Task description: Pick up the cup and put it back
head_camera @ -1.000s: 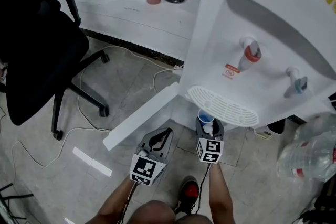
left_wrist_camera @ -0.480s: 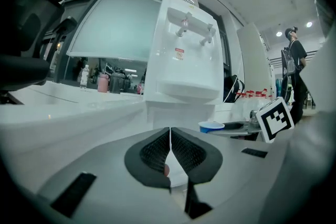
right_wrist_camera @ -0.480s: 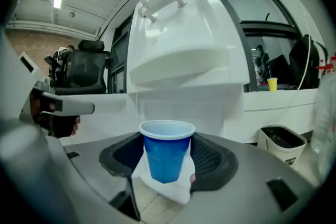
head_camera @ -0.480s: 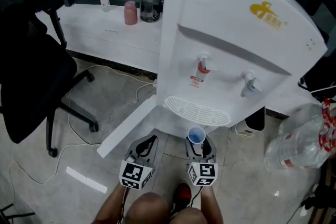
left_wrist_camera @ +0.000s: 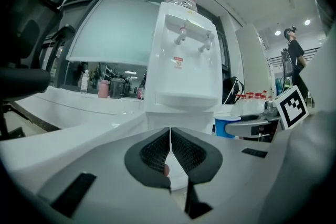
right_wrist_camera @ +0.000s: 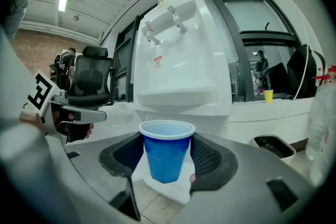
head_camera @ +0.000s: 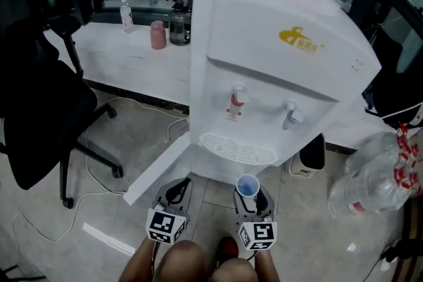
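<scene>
Right gripper (head_camera: 250,195) in my hand clamps the blue cup (right_wrist_camera: 167,149) upright between its 2 jaws, before the white water dispenser (head_camera: 264,76), near its drip tray (head_camera: 238,148). Left gripper (left_wrist_camera: 169,147) is closed, empty.

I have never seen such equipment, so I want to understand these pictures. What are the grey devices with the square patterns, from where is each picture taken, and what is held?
No robot is here: a person holds a two-jaw gripper in each hand; the patterned cubes are parts of them. One picture comes from a camera on the person's head, looking down; the two round ones come from a camera on each gripper. The right gripper is shut on an upright blue cup before a white water dispenser. The left gripper has its jaws together, holding nothing. An office chair stands on the floor, and a pink tumbler on the desk behind.
</scene>
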Available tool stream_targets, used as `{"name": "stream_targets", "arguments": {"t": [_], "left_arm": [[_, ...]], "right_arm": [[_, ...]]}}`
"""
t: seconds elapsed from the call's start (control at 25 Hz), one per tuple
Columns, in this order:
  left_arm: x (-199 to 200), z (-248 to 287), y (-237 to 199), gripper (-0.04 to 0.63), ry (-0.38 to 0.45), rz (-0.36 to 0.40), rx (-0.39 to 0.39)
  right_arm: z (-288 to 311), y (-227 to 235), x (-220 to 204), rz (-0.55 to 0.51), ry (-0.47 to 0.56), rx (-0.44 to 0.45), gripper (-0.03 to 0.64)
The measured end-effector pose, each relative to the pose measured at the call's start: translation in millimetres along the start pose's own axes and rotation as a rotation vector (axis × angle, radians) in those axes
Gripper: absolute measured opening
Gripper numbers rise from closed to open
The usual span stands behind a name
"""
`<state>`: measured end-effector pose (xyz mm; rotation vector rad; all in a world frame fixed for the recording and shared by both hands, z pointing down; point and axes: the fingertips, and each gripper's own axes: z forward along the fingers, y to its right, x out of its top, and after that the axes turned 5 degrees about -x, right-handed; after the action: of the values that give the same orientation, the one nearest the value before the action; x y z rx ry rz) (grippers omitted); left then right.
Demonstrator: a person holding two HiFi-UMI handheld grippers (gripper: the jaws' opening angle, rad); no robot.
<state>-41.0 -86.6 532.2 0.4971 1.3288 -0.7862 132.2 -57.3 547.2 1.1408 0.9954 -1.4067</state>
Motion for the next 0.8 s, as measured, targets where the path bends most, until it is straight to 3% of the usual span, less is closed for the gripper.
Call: {"name": "stream_targets", "arguments": {"t": [0.8], "left_arm": [[2,9,13,0.029,-0.012,0.042,-0.041]], "right_arm": [[-22,6,-3,0.002,0.014,-0.027,0.284]]}}
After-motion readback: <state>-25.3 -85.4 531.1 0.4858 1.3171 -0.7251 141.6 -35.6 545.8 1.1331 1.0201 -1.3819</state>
